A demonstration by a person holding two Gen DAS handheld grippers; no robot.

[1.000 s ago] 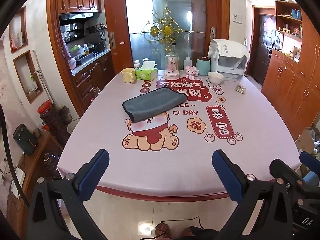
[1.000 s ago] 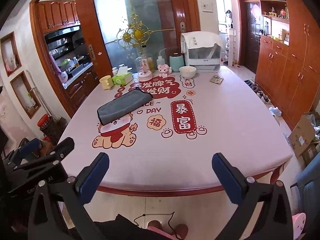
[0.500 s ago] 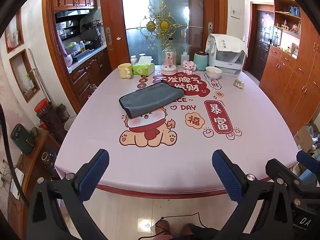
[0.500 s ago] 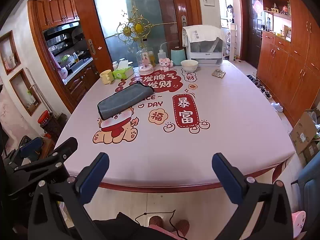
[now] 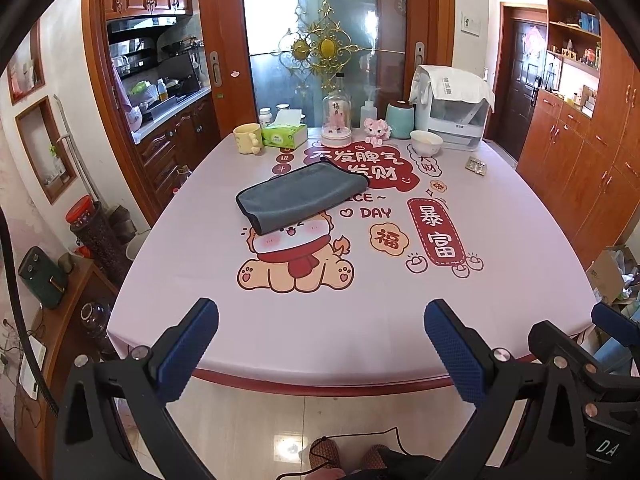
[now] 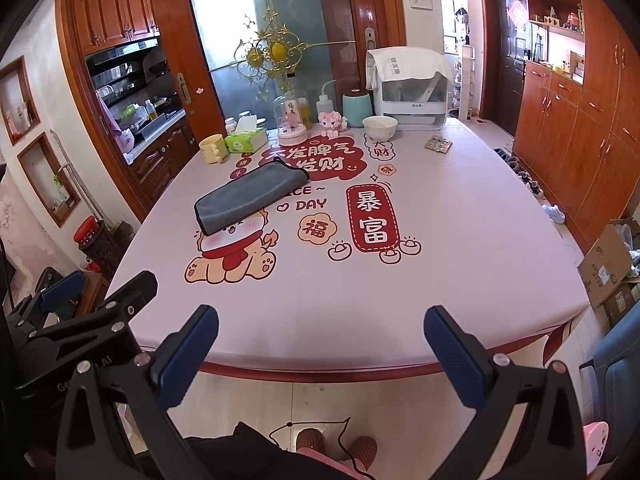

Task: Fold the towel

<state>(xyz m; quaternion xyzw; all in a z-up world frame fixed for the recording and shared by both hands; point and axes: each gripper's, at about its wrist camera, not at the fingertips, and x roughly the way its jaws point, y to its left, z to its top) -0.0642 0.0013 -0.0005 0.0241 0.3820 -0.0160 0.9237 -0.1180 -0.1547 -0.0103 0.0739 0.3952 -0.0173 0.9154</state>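
A grey towel (image 5: 298, 196) lies folded flat on the pink printed table (image 5: 320, 320), left of centre and toward the far half; it also shows in the right wrist view (image 6: 248, 196). My left gripper (image 5: 320, 338) is open and empty, held off the table's near edge, well short of the towel. My right gripper (image 6: 320, 344) is open and empty, also off the near edge. The left gripper's body shows at lower left in the right wrist view (image 6: 80, 320).
At the table's far end stand a yellow mug (image 5: 248, 138), a green tissue box (image 5: 285, 134), a glass dome (image 5: 337, 120), a teal jar (image 5: 400, 120), a white bowl (image 5: 426, 142) and a white appliance (image 5: 454, 114). A pill pack (image 5: 476, 166) lies far right. Wooden cabinets line the right wall.
Both grippers have drawn slightly back from the table and lifted a little, both still open. The towel has not moved.
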